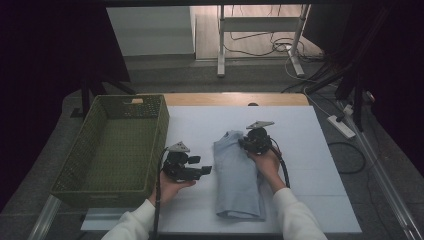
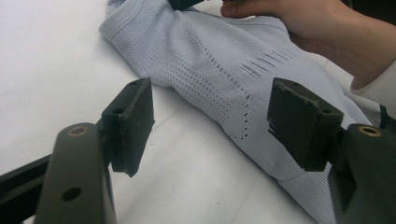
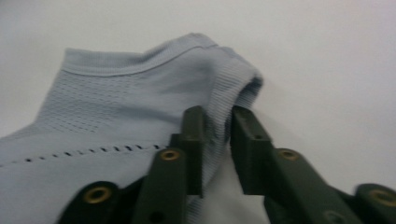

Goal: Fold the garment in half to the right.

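Note:
A light blue knit garment lies folded into a long strip on the white table sheet, collar end away from me. My right gripper is at the strip's far right corner. In the right gripper view the ribbed fold of the garment sits between the jaws of the right gripper, which stand slightly apart and do not pinch it. My left gripper rests to the left of the strip, pointing at it. In its own view the left gripper is wide open with nothing gripped, the garment just beyond.
A green woven basket with nothing in it stands at the table's left side. The person's right hand rests on the garment. Beyond the table are a metal stand, floor cables and a power strip.

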The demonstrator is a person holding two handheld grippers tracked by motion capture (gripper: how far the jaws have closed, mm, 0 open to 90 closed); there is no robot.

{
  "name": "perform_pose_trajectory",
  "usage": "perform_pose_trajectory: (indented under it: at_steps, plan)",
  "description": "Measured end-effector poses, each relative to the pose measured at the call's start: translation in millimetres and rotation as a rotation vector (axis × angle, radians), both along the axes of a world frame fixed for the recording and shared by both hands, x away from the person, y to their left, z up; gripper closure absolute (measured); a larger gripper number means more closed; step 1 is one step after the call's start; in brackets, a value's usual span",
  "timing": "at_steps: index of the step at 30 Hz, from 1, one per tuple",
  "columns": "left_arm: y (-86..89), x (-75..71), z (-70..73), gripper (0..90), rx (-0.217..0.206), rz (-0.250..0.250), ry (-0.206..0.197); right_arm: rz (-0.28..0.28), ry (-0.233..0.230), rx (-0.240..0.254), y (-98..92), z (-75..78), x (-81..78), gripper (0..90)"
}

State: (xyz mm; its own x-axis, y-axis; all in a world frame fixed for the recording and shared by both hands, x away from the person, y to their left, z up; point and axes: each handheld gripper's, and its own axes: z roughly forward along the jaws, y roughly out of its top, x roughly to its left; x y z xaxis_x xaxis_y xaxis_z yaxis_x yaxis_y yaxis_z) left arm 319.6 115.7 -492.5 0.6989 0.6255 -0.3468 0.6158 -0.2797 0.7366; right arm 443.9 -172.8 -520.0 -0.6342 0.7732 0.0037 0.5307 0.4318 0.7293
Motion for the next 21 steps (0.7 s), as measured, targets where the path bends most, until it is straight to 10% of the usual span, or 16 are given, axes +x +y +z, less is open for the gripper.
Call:
perform_pose_trajectory:
  at_steps: [21]
  plan:
    - [1.8,1.0,0.5,32.3,-0.003,0.003,-0.001,0.028,-0.028,0.100,-4.8,26.3,-15.0,51.9]
